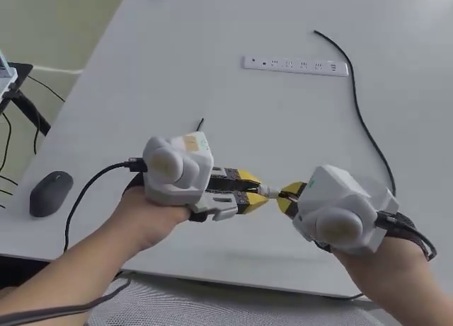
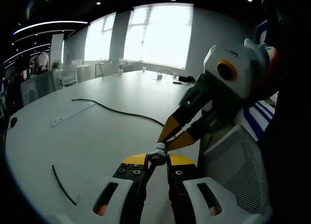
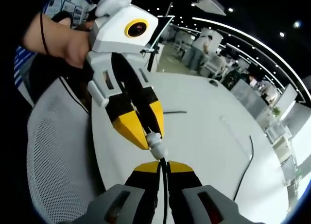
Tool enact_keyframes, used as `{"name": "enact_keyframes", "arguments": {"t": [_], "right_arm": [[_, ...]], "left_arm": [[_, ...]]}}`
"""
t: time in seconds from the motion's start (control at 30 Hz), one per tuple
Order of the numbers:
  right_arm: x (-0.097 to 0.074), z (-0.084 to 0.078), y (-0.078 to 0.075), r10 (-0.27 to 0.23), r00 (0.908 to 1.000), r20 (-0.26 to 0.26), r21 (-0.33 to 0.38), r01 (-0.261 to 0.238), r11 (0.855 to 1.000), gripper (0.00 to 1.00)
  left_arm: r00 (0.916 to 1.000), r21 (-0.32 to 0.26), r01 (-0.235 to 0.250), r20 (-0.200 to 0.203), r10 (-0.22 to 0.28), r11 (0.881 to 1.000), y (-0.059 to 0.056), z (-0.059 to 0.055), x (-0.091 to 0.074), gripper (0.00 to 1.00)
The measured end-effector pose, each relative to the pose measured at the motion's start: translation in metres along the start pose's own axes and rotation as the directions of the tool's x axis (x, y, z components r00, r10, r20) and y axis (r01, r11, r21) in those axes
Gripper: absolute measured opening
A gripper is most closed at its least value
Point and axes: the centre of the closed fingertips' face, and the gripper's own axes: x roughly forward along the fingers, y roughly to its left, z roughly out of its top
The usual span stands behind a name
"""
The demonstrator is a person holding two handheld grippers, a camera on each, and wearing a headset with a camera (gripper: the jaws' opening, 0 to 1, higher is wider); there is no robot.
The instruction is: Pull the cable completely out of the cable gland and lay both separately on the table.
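**Spotter:** Head view has both tools meeting at six o'clock, over the near edge of the table point(image 1: 212, 71). What are you holding?

**Operator:** My left gripper point(image 1: 256, 191) is pinched narrow on the cable gland point(image 1: 270, 191). In the right gripper view, my right gripper point(image 3: 163, 166) is closed on the black cable point(image 3: 164, 185), which runs down between its jaws toward six o'clock. The gland sits at twelve o'clock from those tips, just beyond them, up in the air.

**Spotter:** Is the cable out yet?

**Operator:** I judge not. It seems to enter the gland, and the two tools are nearly tip to tip.

**Spotter:** So how do you pull?

**Operator:** Straight along the cable's axis. In the head view, my left hand goes toward nine o'clock and my right toward three. Both grips need to be firm, with no twisting, since a bend at the gland mouth would likely bind the cable. My right grip is close to the gland, which should stop the cable buckling.

**Spotter:** And afterwards?

**Operator:** I set them down well apart, away from the power strip point(image 1: 296, 66) at one o'clock and the short black wire point(image 1: 200, 124) at twelve.
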Motion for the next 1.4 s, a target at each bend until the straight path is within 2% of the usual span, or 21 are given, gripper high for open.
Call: {"name": "enact_keyframes", "arguments": {"t": [0.3,0.4,0.63,0.83,1.07,1.23,1.37,1.4], "right_arm": [[0.002,-0.007,0.0,0.017,0.9999,0.002,0.081,-0.017,0.997,0.0],[0.003,-0.01,-0.005,0.009,1.0,-0.004,0.098,-0.009,0.995,0.0],[0.003,-0.026,-0.018,-0.028,0.999,-0.036,0.13,0.032,0.991,0.0],[0.002,-0.046,-0.032,-0.064,0.9959,-0.064,0.187,0.075,0.979,0.0],[0.004,-0.072,-0.04,-0.093,0.9921,-0.085,0.295,0.114,0.949,0.0],[0.007,-0.092,-0.04,-0.102,0.9881,-0.115,0.34,0.136,0.931,0.0],[0.01,-0.105,-0.038,-0.105,0.9842,-0.142,0.381,0.152,0.912,0.0],[0.01,-0.112,-0.036,-0.102,0.9811,-0.165,0.397,0.161,0.904,0.0]], "left_arm": [[0.9999,0.008,0.004,-0.013,-0.004,1.0,-0.003,-0.002,0.004,0.15],[1.0,0.002,0.0,-0.005,0.0,1.0,-0.001,-0.001,0.004,0.15],[0.9999,-0.01,-0.011,0.011,0.011,1.0,0.003,0.0,0.003,0.15],[0.9997,-0.007,-0.011,0.02,0.011,1.0,0.006,0.003,0.001,0.15],[0.9995,-0.007,-0.016,0.028,0.016,1.0,0.007,0.004,0.001,0.15],[0.9994,0.0,-0.017,0.029,0.017,1.0,0.006,0.004,0.001,0.15],[0.9993,0.001,-0.022,0.03,0.022,1.0,0.005,0.003,0.0,0.15],[0.9993,0.002,-0.022,0.029,0.022,1.0,0.004,0.003,0.0,0.15]]}}
